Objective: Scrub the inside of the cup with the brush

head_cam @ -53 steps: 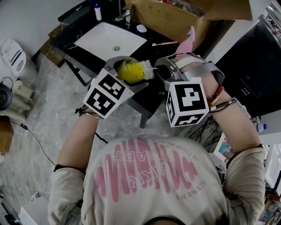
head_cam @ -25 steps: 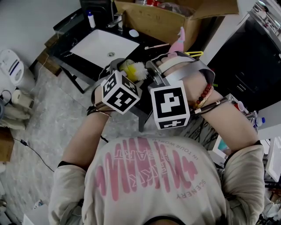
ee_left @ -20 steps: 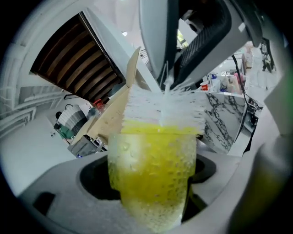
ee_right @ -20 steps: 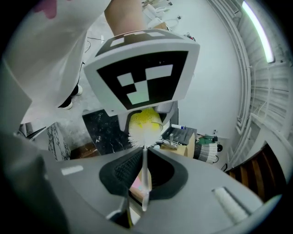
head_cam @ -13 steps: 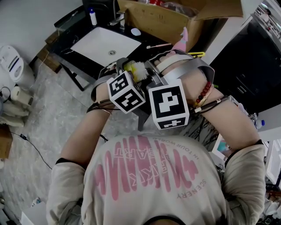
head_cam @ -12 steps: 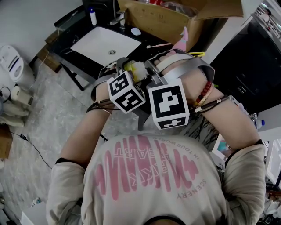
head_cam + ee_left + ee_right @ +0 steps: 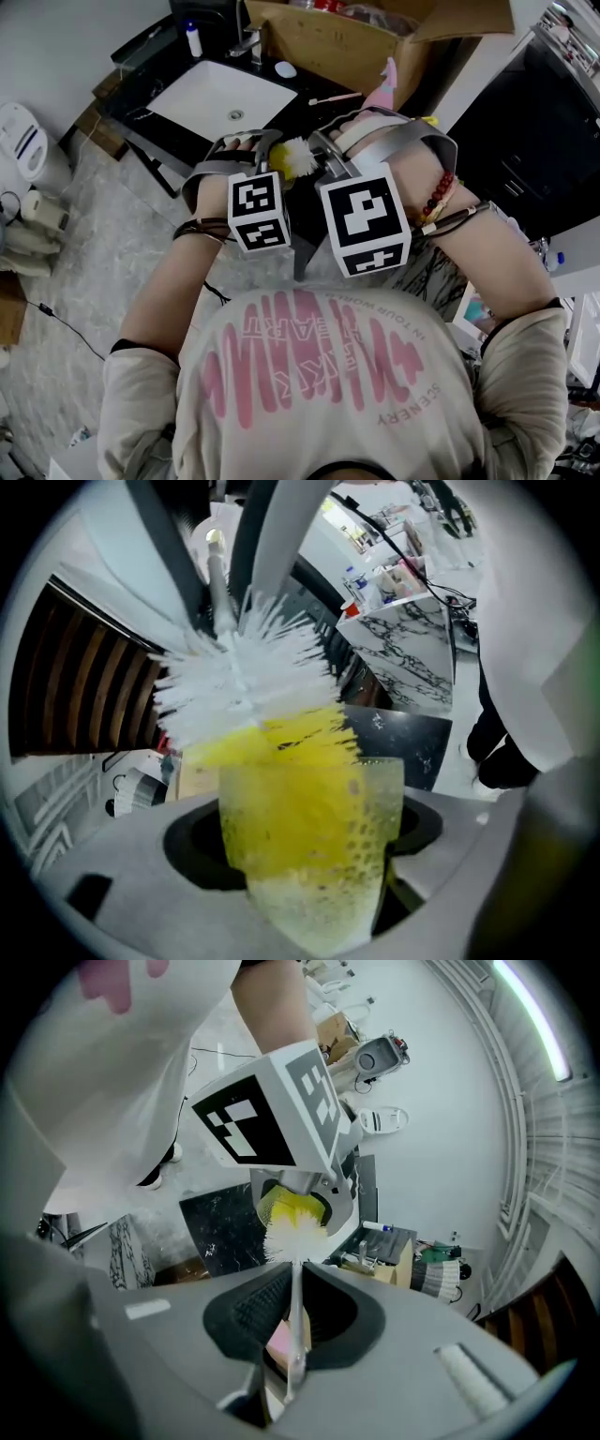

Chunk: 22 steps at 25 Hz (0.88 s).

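Fingers (image 7: pixel 103 874) of left gripper (image 7: pixel 309 883) clamped on cup (image 7: pixel 309 817), those of right gripper (image 7: pixel 293 1288) closed on brush (image 7: pixel 239 682) stem, mid-frame; could twist cup loose if pushing bristles in crookedly.

Legible text, head view: one item. The shirt (image 7: pixel 328 394), on the wearer's side of both claws, carries pink print that sits upside down to the camera. The large letters read roughly "HEART". A small line beside them starts "IN YOUR WOR…" (the rest is lost in folds, so this reading is uncertain). The marker cubes on the left gripper (image 7: pixel 258 150) and right gripper (image 7: pixel 325 152) show black-and-white square codes, no letters or digits.
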Tool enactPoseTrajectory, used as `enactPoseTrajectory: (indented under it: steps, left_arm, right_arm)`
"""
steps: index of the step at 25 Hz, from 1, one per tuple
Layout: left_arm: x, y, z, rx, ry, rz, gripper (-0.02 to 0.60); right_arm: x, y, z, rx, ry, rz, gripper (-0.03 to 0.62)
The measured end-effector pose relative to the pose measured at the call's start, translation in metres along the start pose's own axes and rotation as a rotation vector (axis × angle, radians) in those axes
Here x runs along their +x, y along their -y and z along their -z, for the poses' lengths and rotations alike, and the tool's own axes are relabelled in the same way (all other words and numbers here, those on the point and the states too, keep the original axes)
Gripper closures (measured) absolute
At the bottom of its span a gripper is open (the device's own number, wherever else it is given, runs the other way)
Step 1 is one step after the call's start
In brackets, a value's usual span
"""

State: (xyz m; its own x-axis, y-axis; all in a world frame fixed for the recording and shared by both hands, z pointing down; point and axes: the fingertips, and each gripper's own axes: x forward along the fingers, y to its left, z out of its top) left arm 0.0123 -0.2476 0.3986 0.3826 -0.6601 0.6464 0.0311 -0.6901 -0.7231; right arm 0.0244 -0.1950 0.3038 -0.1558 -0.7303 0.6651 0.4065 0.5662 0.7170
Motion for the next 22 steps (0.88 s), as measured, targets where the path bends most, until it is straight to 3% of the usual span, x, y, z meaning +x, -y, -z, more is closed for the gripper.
enactPoseTrajectory:
  steps: [5, 15, 22]
  left_arm:
    - [-0.008, 0.002, -0.004, 0.063, 0.063, 0.005, 0.179]
    - [-0.031, 0.004, -0.011, 0.026, 0.233, 0.014, 0.181]
    - [-0.047, 0.009, -0.015, -0.022, 0.331, 0.06, 0.181]
  right_arm:
    - [-0.001, 0.001, 0.003, 0.027, 0.024, -0.004, 0.545]
    - [0.0, 0.001, 0.006, 0.052, 0.104, 0.007, 0.545]
    - [0.005, -0.002, 0.01, 0.067, 0.12, 0.011, 0.545]
